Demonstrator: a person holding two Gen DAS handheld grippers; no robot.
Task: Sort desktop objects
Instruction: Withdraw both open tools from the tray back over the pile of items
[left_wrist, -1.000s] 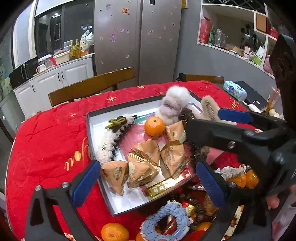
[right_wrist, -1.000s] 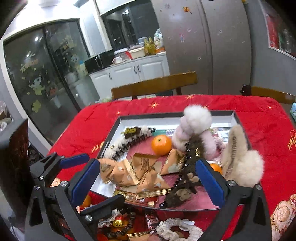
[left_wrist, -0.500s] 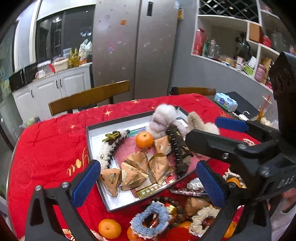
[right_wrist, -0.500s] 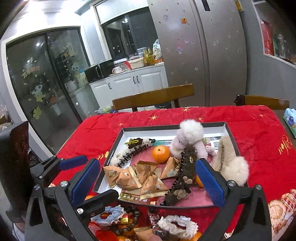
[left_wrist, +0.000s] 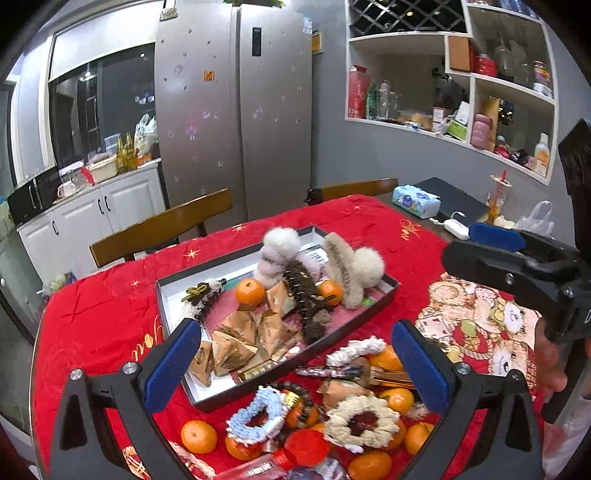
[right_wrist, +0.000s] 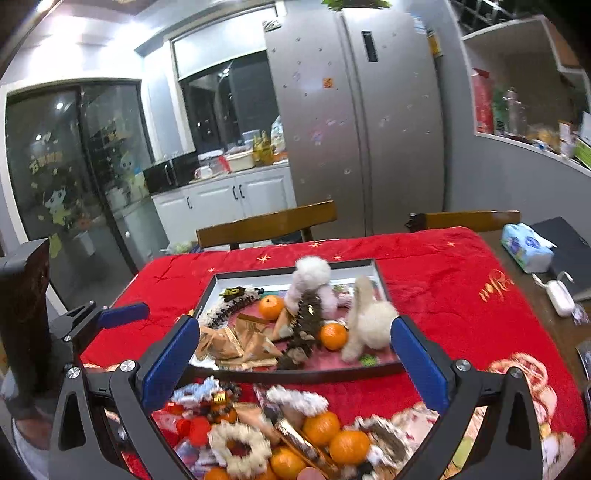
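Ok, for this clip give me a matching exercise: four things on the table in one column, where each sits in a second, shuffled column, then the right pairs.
Things:
1. brown hair claw
2. light blue scrunchie
3. tissue pack
4. left gripper

Places:
A. on the red cloth, outside the tray's near edge
B. open, above the loose pile of oranges and scrunchies
C. at the table's far right, off the red cloth
D. inside the tray, among the wrapped snacks

Pairs: 1-D, 2-A, 3-C, 4-B
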